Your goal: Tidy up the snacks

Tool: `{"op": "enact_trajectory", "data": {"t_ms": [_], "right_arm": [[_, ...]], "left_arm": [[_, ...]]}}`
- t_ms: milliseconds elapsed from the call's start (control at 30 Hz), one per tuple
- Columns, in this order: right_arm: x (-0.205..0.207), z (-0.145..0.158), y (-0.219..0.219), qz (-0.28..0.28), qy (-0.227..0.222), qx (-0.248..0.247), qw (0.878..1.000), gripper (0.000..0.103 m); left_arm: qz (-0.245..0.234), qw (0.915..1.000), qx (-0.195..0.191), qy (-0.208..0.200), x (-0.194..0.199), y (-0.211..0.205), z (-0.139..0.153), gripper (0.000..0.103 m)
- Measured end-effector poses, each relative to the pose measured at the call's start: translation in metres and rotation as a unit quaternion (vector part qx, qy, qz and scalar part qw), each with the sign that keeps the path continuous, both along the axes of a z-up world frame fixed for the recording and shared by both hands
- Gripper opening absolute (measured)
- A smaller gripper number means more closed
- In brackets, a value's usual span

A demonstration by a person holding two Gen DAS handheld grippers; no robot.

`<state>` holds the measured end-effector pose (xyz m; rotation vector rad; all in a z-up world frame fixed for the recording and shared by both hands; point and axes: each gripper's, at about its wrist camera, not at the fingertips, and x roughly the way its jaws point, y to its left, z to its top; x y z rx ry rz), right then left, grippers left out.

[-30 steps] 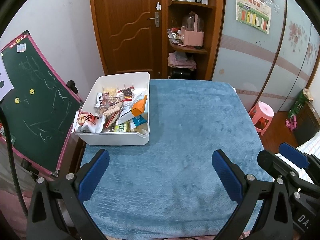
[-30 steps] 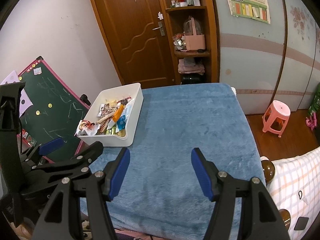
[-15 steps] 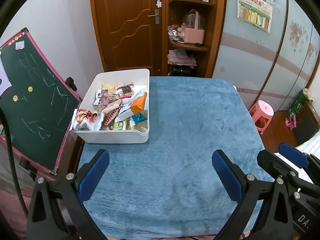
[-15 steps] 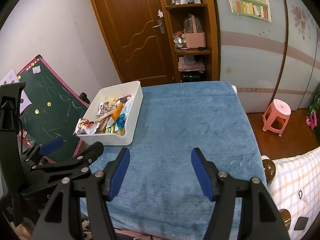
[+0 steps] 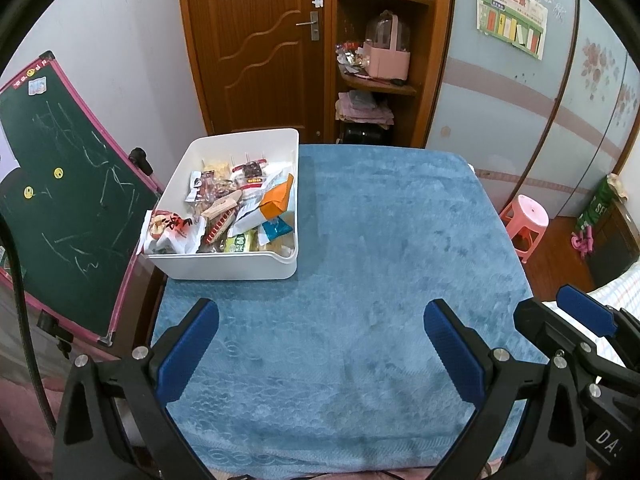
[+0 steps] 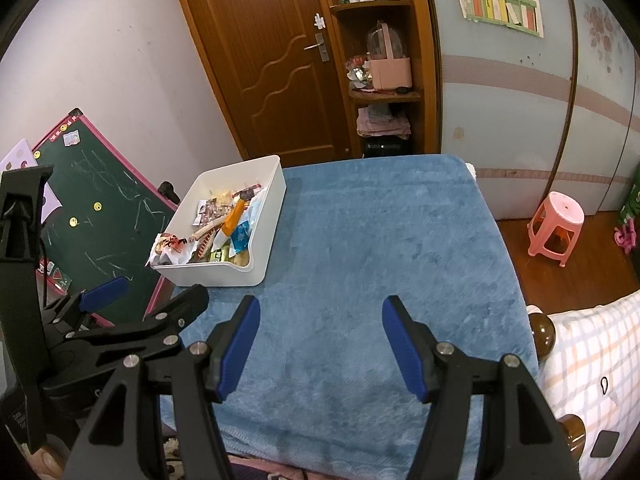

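Left claw (image 5: 320, 344) wide open, blue pads apart, nothing between them, hovering over the near edge of the counter (image 5: 380, 240), toward its near left corner. Right claw (image 6: 320, 344) also open and empty, jaws spread, hovering over the near edge just right of the left one. Both level, pointing toward the far edge, side by side.

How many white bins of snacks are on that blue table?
1. The white bin sits at the blue table's left edge, beside the chalkboard, full of snack packets.

Blue-toweled table (image 5: 360, 240), white snack bin (image 5: 224, 270) at its left edge
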<state>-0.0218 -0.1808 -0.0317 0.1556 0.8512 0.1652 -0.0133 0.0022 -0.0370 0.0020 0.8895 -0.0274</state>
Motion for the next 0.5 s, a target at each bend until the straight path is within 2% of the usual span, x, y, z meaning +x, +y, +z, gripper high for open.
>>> {"op": "enact_trajectory", "data": {"t_ms": [500], "right_arm": [[0.0007,-0.0029,0.0,-0.001,0.005,0.004,1.0,0.064]], "left_arm": [[-0.002,1.0,0.004,0.007,0.0012,-0.0007,-0.0022,0.102]]}}
